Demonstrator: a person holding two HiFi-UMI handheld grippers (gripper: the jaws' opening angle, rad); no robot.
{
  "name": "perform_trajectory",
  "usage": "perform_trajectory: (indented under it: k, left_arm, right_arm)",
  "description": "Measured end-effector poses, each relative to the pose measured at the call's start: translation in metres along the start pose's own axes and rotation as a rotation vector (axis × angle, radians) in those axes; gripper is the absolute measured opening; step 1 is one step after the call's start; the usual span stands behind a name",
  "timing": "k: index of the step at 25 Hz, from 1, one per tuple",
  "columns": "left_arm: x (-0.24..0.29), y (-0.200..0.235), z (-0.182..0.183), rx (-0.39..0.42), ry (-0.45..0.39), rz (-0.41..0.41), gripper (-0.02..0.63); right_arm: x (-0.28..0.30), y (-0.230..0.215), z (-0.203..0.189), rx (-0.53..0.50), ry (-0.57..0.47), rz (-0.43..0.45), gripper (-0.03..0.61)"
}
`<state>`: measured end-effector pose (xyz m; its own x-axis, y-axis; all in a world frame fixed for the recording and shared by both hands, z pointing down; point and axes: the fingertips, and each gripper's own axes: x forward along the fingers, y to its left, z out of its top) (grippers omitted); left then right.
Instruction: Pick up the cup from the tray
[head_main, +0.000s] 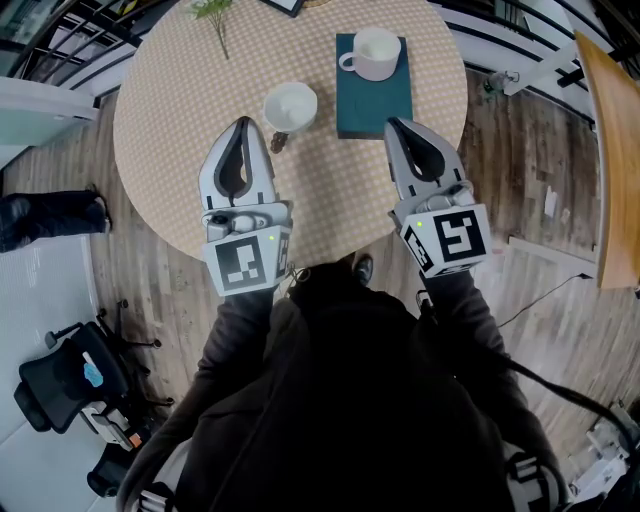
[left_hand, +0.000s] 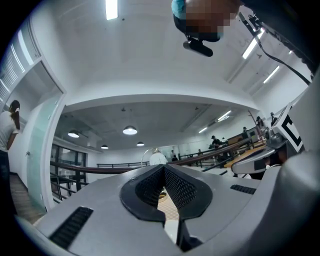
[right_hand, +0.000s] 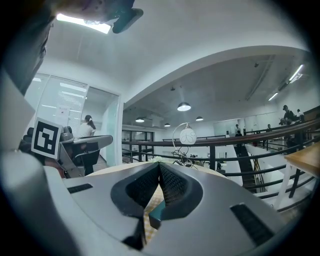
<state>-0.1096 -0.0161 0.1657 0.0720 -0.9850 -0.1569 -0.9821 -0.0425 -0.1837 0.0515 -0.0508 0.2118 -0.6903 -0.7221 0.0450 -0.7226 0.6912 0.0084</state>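
Over the near edge of the round, beige-checked table (head_main: 160, 120), the grey left gripper (head_main: 243, 124) and right gripper (head_main: 392, 124) both have their 2 jaws pressed fully together, holding nothing. The left tip is beside a white round bowl (head_main: 290, 106). The right tip is at the near right corner of the teal rectangular tray (head_main: 375, 105). The white ceramic cup (head_main: 375, 50) stands upright on the tray's far end, its handle pointing left in the head view.

Top centre of the head view, we find a white cup (head_main: 377, 52) standing upright, its handle pointing to the frame's left. It sits on the upper end of a dark teal rectangular tray (head_main: 375, 108), which lies flat on the round checked table (head_main: 170, 120), right of middle.
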Motion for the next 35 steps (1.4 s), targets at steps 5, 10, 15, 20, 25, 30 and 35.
perform_trajectory:
  k: [5, 10, 15, 20, 25, 30, 35]
  left_arm:
    - [0.001, 0.002, -0.004, -0.008, 0.005, -0.001, 0.006]
    - [0.002, 0.002, -0.006, -0.001, 0.009, -0.002, 0.006]
    - [0.002, 0.001, -0.012, 0.008, 0.035, -0.007, 0.005]
    - [0.005, -0.001, -0.011, -0.038, 0.015, -0.019, 0.006]
    - [0.006, -0.006, -0.011, -0.054, 0.024, -0.024, 0.006]
    - [0.009, -0.02, -0.008, -0.068, 0.021, -0.053, 0.006]
    - [0.016, -0.03, -0.011, -0.083, 0.029, -0.086, 0.006]
  right_arm:
    - [0.004, 0.001, -0.001, 0.004, -0.001, 0.002, 0.008]
    - [0.005, 0.002, -0.003, 0.003, 0.001, 0.0, 0.008]
    - [0.006, 0.001, -0.004, 0.005, 0.005, 0.002, 0.008]
    - [0.008, -0.001, -0.008, 0.012, 0.008, 0.001, 0.008]
    - [0.005, -0.002, -0.008, 0.015, 0.009, -0.002, 0.008]
    - [0.002, -0.01, -0.008, 0.019, 0.009, -0.017, 0.008]
    - [0.006, -0.024, -0.012, 0.02, 0.018, -0.04, 0.008]
